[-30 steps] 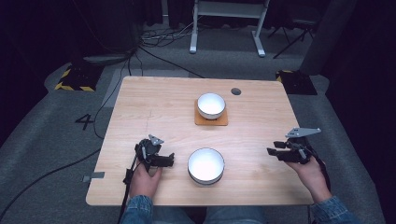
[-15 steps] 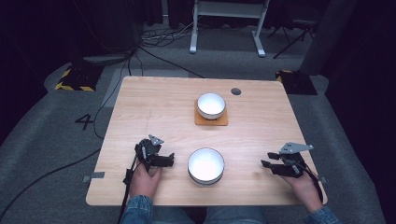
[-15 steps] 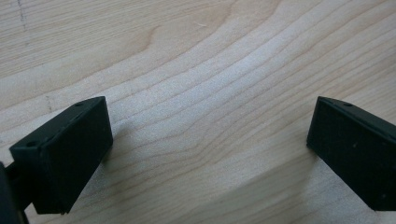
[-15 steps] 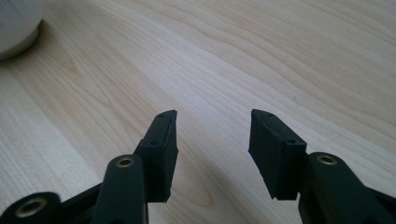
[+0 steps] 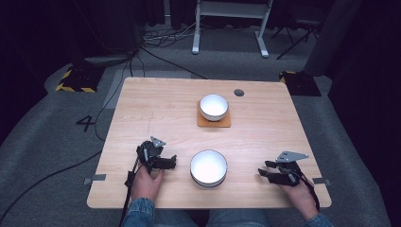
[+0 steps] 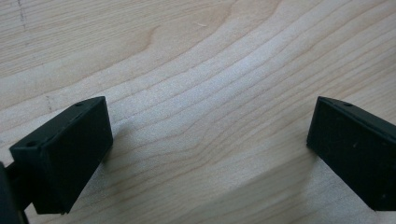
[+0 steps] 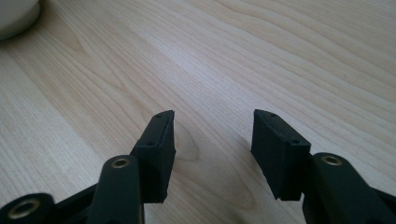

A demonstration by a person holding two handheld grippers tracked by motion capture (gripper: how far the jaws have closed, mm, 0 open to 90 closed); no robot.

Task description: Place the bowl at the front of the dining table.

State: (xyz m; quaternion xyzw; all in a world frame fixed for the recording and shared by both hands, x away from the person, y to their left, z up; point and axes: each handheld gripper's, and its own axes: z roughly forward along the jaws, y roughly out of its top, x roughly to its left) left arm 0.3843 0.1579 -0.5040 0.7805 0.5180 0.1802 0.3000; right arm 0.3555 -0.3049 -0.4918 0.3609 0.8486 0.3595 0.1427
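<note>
A white bowl (image 5: 208, 168) stands near the table's front edge, between my two grippers. A second white bowl (image 5: 213, 106) sits on an orange-brown coaster (image 5: 213, 122) further back. My left gripper (image 5: 169, 162) rests low on the wood left of the near bowl and points at it; its jaws (image 6: 210, 154) stand wide apart over bare wood. My right gripper (image 5: 264, 173) hovers low to the right of the near bowl, open, with nothing in its gap (image 7: 212, 140). Its jaws have just been opening a little further. That bowl's rim (image 7: 14, 16) peeks in at the upper left of the right gripper view.
The wooden table (image 5: 156, 109) has a small dark round cap (image 5: 239, 92) near its back right. Cables and a white stand base (image 5: 227, 28) lie on the grey floor behind. Yellow-black marked blocks (image 5: 75, 80) sit off both back corners.
My right gripper has come down toward the tabletop and drifted left toward the near bowl. The left gripper and both bowls have stayed put.
</note>
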